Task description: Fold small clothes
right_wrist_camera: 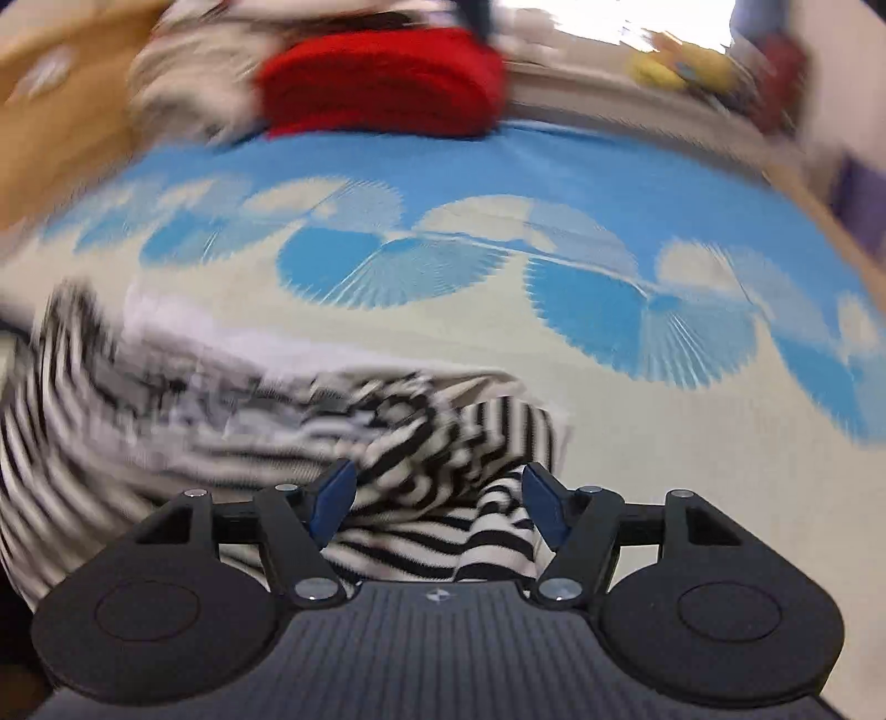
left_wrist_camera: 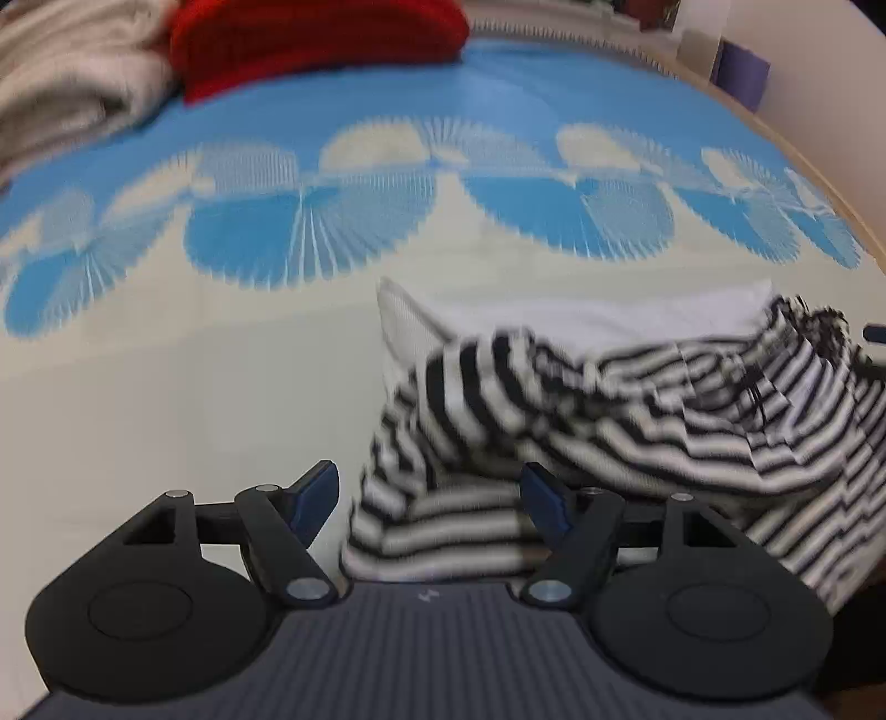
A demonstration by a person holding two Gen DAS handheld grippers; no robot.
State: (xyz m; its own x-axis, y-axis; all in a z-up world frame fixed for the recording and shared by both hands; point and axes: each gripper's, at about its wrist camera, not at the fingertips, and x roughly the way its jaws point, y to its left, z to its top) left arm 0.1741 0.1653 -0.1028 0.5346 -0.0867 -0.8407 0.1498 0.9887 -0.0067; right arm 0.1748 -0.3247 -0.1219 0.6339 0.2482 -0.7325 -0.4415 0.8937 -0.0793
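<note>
A black-and-white striped garment lies crumpled on the cream and blue patterned cloth, with a white piece of fabric under its far side. My left gripper stands open just above the garment's left end, and the striped cloth lies loose between its blue pads without being pressed. In the right wrist view, the same striped garment spreads to the left. My right gripper is open over its right end, with folds of it lying between the fingers.
A folded red knit and a beige fluffy pile sit at the far end of the cloth. A wooden edge runs along the right side. Blurred yellow and red items lie at the far right.
</note>
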